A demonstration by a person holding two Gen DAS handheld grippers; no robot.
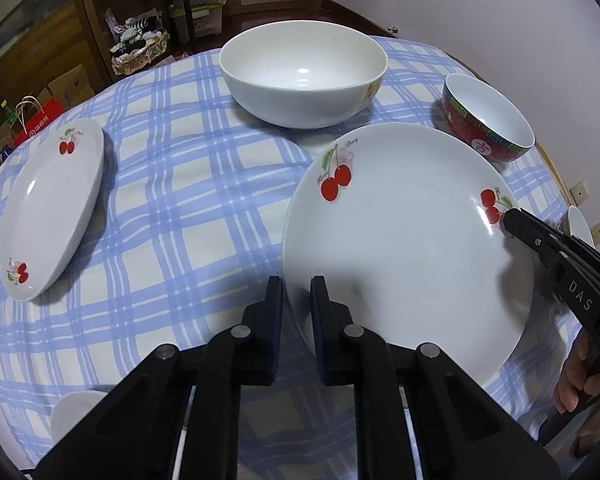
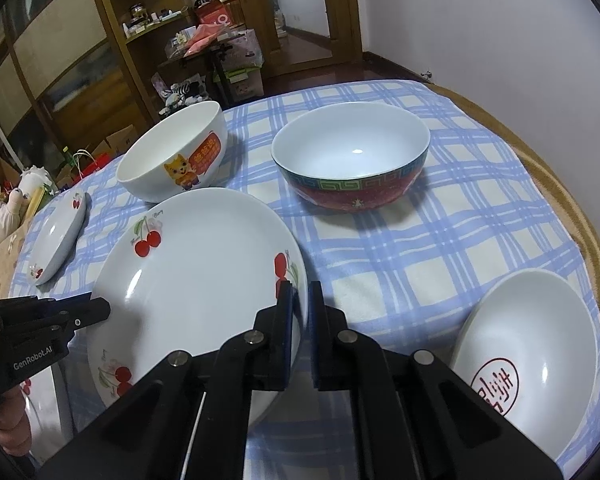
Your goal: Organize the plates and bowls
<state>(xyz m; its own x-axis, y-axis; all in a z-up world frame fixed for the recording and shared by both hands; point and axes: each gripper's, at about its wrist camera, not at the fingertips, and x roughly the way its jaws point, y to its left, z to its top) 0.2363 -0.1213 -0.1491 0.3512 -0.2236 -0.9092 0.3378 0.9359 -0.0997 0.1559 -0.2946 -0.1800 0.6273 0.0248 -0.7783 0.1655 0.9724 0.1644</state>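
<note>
A large white plate with red cherries (image 1: 400, 240) (image 2: 196, 280) lies over the blue checked cloth, with a shadow under its near edge. My left gripper (image 1: 296, 294) is shut on the plate's left rim, one finger above and one below. It also shows in the right wrist view as the left gripper (image 2: 102, 312). My right gripper (image 2: 301, 294) is shut on the opposite rim, near a cherry print. The left wrist view shows the right gripper (image 1: 514, 222) too. A smaller cherry plate (image 1: 52, 208) (image 2: 60, 236) lies apart at the left.
A big white bowl with a cartoon print (image 1: 304, 76) (image 2: 176, 152) and a red-patterned bowl (image 1: 488, 120) (image 2: 352, 160) stand behind the plate. A white bowl with a red seal (image 2: 528, 360) sits at the near right. Beyond the table (image 2: 520, 240) stand shelves and boxes.
</note>
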